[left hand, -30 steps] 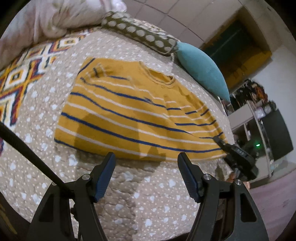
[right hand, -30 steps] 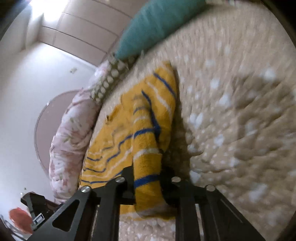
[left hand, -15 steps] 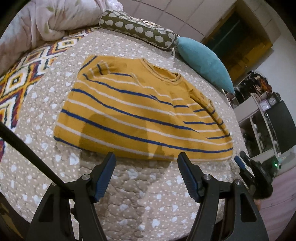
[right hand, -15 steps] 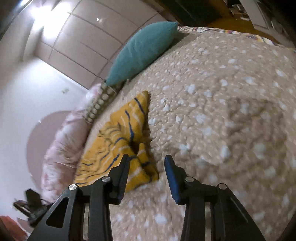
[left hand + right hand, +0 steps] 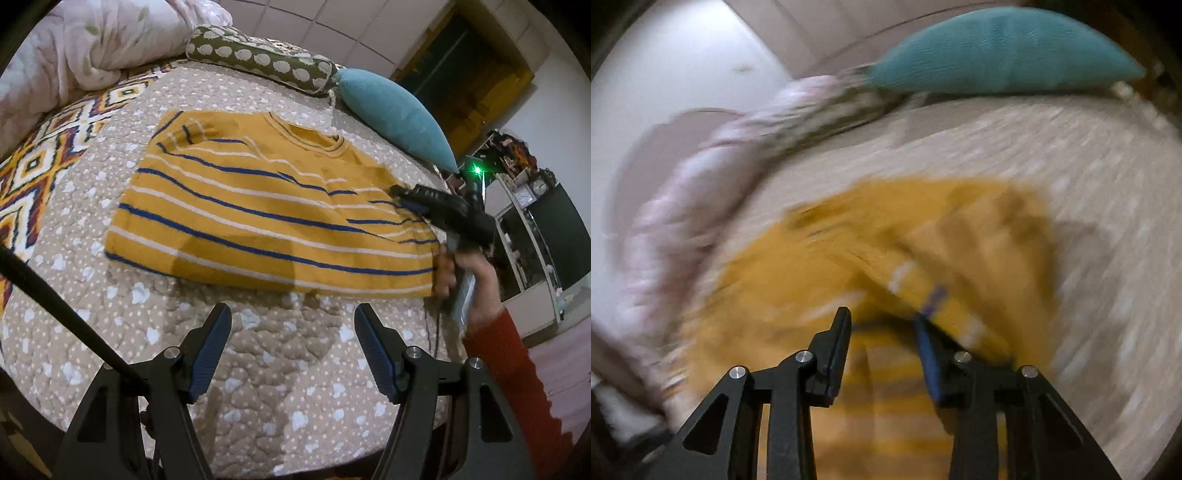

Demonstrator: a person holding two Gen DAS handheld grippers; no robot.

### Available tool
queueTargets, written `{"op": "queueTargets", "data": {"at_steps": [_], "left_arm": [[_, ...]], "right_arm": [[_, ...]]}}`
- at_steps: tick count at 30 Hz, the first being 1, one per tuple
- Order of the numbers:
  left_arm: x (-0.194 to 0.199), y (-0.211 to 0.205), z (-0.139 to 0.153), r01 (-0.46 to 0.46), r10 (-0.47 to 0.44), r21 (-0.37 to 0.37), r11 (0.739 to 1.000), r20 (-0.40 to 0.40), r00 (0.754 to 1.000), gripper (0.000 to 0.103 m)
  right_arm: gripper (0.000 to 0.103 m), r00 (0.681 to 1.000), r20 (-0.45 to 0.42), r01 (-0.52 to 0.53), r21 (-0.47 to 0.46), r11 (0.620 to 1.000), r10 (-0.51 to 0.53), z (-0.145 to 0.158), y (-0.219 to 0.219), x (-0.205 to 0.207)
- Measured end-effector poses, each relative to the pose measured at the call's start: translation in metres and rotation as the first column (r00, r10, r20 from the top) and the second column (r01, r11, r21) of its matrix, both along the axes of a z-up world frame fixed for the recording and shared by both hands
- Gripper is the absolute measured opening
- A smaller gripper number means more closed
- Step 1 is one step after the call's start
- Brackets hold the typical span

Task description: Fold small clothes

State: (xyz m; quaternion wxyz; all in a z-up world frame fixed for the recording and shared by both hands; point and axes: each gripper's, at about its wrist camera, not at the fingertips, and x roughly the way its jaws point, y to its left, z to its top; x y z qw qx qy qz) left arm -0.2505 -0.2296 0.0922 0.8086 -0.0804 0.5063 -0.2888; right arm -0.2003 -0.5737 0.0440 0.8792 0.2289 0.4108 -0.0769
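The sweater [image 5: 266, 218] is lying flat on the quilt [image 5: 288, 354], hem toward the left wrist camera and collar toward the far pillows. The left tongs [image 5: 293, 347] are hanging wide open over bare quilt just short of the hem, gripping nothing. The fingers [image 5: 212, 347] are standing clear of the cloth.

The right tongs [image 5: 400, 197] are reaching in over the sweater's right sleeve, carried by a hand [image 5: 471, 273] in a red sleeve [image 5: 513, 373]. In the right wrist view, heavily blurred, these tongs [image 5: 882, 354] are sitting partly open above the yellow cloth [image 5: 886, 258]. They have just been closing a little, and no fold is visibly pinched between them. Whether the tips are touching the fabric I cannot tell.

The hem edge is running straight across, the left side edge too; the right sleeve is lying folded in along the right edge. Open quilt is spreading around the sweater on the near and left sides. Beyond the collar a spotted bolster [image 5: 258, 61] and a teal pillow [image 5: 395, 110] are closing off the far side.
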Motion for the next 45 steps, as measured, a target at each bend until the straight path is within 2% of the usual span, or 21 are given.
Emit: {"op": "queueTargets", "data": {"at_steps": [1,3,4,5,7,9,11,12,16,20,23,27,29,32,33,34,35,38,40,42,45], "left_arm": [[-0.001,0.003,0.002,-0.002,0.002,-0.003,1.0,0.006,1.0,0.068],[0.0,0.009,0.004,-0.007,0.007,0.0,1.0,0.018,1.0,0.069],[0.002,0.011,0.003,-0.013,0.012,0.003,1.0,0.023,1.0,0.069],[0.004,0.011,0.002,-0.016,0.016,0.003,1.0,0.023,1.0,0.069],[0.009,0.011,-0.003,-0.018,0.018,-0.01,1.0,0.009,1.0,0.069],[0.011,0.008,-0.009,-0.017,0.017,-0.028,0.999,-0.009,1.0,0.069],[0.011,0.003,-0.013,-0.004,0.003,-0.036,0.999,-0.022,1.0,0.069],[0.01,0.0,-0.015,0.008,-0.009,-0.034,0.999,-0.023,1.0,0.069],[0.005,-0.002,-0.013,0.025,-0.025,-0.023,0.999,-0.004,1.0,0.069],[0.004,0.007,-0.009,0.01,-0.01,-0.033,0.999,0.006,1.0,0.069],[0.003,0.02,-0.006,-0.009,0.009,-0.053,0.999,0.008,1.0,0.069],[0.003,0.038,-0.005,-0.04,0.041,-0.073,0.997,0.009,0.999,0.069],[0.005,0.047,-0.007,-0.055,0.055,-0.09,0.994,-0.001,0.998,0.069],[0.007,0.063,-0.009,-0.081,0.081,-0.118,0.99,-0.007,0.997,0.069],[0.008,0.068,-0.01,-0.087,0.087,-0.123,0.989,-0.006,0.996,0.069],[0.009,0.076,-0.011,-0.1,0.1,-0.131,0.986,-0.004,0.995,0.069],[0.01,0.084,-0.011,-0.116,0.117,-0.137,0.984,-0.003,0.993,0.069],[0.015,0.111,-0.015,-0.177,0.178,-0.149,0.973,-0.003,0.984,0.069],[0.018,0.127,-0.018,-0.214,0.216,-0.153,0.965,-0.004,0.976,0.069],[0.02,0.148,-0.021,-0.253,0.256,-0.163,0.954,-0.004,0.967,0.069],[0.022,0.177,-0.023,-0.303,0.309,-0.176,0.937,0.007,0.951,0.069]], "right_arm": [[0.032,0.998,0.007,0.068,-0.026,0.997,-0.067,0.003,-0.017,0.002],[0.04,0.97,0.022,0.242,-0.036,0.97,-0.242,0.014,-0.049,-0.01],[0.042,0.947,0.043,0.319,0.002,0.948,-0.319,0.02,-0.069,-0.026],[0.042,0.94,0.072,0.33,0.062,0.942,-0.334,0.024,-0.08,-0.04],[0.043,0.929,0.132,0.316,0.206,0.926,-0.346,0.032,-0.099,-0.081],[0.05,0.924,0.177,0.281,0.288,0.916,-0.34,0.035,-0.103,-0.12],[0.058,0.925,0.205,0.232,0.365,0.901,-0.321,0.031,-0.091,-0.16],[0.062,0.925,0.209,0.217,0.394,0.893,-0.317,0.027,-0.082,-0.167],[0.068,0.945,0.192,0.143,0.486,0.862,-0.265,0.001,-0.042,-0.212],[0.068,0.961,0.151,0.116,0.539,0.834,-0.231,-0.033,-0.011,-0.21],[0.068,0.952,0.167,0.136,0.517,0.845,-0.255,-0.032,-0.005,-0.191],[0.07,0.957,0.167,0.105,0.562,0.82,-0.238,-0.033,0.002,-0.159],[0.07,0.956,0.143,0.134,0.561,0.817,-0.255,-0.035,0.003,-0.143],[0.07,0.937,0.153,0.181,0.56,0.809,-0.315,-0.033,-0.008,-0.135],[0.061,0.932,0.148,0.193,0.571,0.798,-0.331,-0.033,-0.011,-0.134],[0.049,0.932,0.129,0.209,0.568,0.796,-0.338,-0.033,-0.011,-0.13],[0.021,0.937,0.108,0.222,0.55,0.805,-0.333,-0.034,-0.011,-0.127],[0.018,0.944,0.057,0.264,0.455,0.85,-0.324,-0.019,-0.004,-0.117],[0.017,0.952,0.055,0.272,0.306,0.912,-0.303,0.008,0.012,-0.11],[0.016,0.967,0.091,0.225,0.13,0.966,-0.238,0.048,0.046,-0.087],[0.015,0.986,0.133,0.11,-0.063,0.992,-0.101,0.089,0.106,-0.05]]}}
